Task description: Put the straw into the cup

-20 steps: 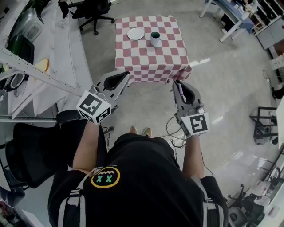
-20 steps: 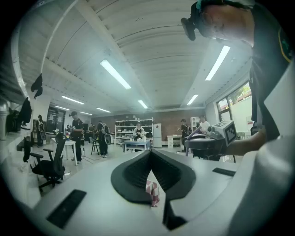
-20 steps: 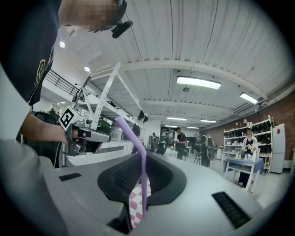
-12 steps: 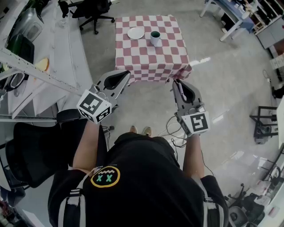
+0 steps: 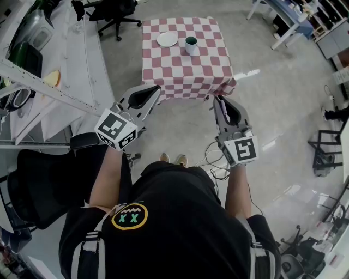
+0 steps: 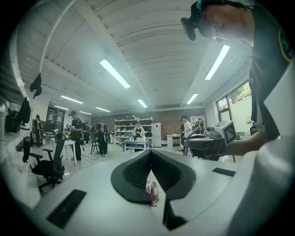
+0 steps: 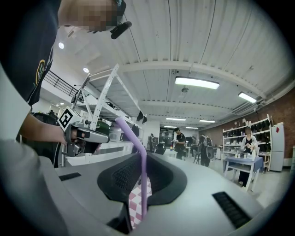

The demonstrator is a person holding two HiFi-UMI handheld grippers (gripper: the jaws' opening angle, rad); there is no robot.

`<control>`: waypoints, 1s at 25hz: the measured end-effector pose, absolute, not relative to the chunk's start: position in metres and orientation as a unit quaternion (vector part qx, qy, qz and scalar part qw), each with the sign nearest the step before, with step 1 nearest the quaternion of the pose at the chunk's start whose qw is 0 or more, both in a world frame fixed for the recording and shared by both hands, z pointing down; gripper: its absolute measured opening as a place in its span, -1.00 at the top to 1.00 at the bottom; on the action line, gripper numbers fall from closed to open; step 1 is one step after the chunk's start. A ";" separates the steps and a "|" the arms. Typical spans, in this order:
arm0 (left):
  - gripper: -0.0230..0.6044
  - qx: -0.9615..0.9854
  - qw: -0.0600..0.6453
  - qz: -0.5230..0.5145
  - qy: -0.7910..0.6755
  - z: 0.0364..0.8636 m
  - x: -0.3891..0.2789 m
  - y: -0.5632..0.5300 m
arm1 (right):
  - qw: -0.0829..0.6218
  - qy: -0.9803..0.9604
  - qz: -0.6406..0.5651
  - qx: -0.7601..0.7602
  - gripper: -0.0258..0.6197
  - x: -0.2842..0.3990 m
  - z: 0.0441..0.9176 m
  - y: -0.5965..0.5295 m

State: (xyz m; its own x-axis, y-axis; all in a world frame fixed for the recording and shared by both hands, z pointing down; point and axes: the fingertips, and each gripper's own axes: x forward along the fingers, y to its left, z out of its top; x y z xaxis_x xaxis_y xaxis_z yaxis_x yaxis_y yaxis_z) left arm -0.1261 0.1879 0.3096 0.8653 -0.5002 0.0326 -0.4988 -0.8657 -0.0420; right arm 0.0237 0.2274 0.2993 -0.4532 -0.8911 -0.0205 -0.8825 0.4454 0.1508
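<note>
A white cup (image 5: 191,45) with a dark green inside stands on a small table with a red-and-white checked cloth (image 5: 185,71), far ahead of both grippers. My right gripper (image 5: 218,101) is held level in the air short of the table, shut on a purple bendy straw (image 5: 223,110). In the right gripper view the straw (image 7: 143,184) rises from between the jaws and bends left at its top. My left gripper (image 5: 156,90) hangs level beside it, shut, with nothing in its jaws (image 6: 150,154).
A white plate (image 5: 167,40) lies left of the cup on the table. A white workbench and metal frame (image 5: 49,92) run along the left. A black office chair (image 5: 112,13) stands at the table's far left. Cables (image 5: 215,163) lie on the grey floor by the person's feet.
Hardly anything differs: both grippers keep their places and the straw stays in the right one. The table sits slightly higher in the head view.
</note>
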 end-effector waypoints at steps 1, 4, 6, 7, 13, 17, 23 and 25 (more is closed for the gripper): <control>0.87 -0.966 0.016 -0.022 0.259 0.309 -0.125 0.188 | 0.031 -0.849 -0.071 0.522 0.75 0.025 0.299 0.228; 0.87 -0.966 0.017 -0.023 0.258 0.309 -0.121 0.190 | 0.029 -0.849 -0.074 0.522 0.75 0.028 0.299 0.229; 0.87 -0.965 0.018 -0.023 0.259 0.309 -0.119 0.191 | 0.027 -0.850 -0.075 0.521 0.75 0.030 0.299 0.229; 0.87 -0.965 0.019 -0.023 0.260 0.309 -0.118 0.191 | 0.026 -0.850 -0.075 0.521 0.75 0.031 0.299 0.229; 0.87 -0.963 0.020 -0.024 0.267 0.308 -0.105 0.196 | 0.026 -0.852 -0.080 0.517 0.75 0.044 0.298 0.232; 0.87 -0.962 0.022 -0.023 0.273 0.307 -0.093 0.201 | 0.022 -0.855 -0.082 0.512 0.74 0.054 0.298 0.235; 0.87 -0.961 0.023 -0.026 0.276 0.310 -0.077 0.208 | 0.021 -0.858 -0.081 0.507 0.74 0.069 0.300 0.239; 0.87 -0.961 0.023 -0.029 0.275 0.311 -0.074 0.209 | 0.019 -0.857 -0.080 0.508 0.74 0.072 0.300 0.239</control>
State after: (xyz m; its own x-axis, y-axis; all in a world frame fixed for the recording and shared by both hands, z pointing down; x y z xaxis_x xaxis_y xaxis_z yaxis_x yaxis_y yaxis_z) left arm -0.0744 0.2089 0.3113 0.8475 -0.5290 0.0431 -0.5263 -0.8481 -0.0603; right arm 0.0721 0.2390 0.3003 -0.4828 -0.8744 -0.0489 -0.8683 0.4707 0.1567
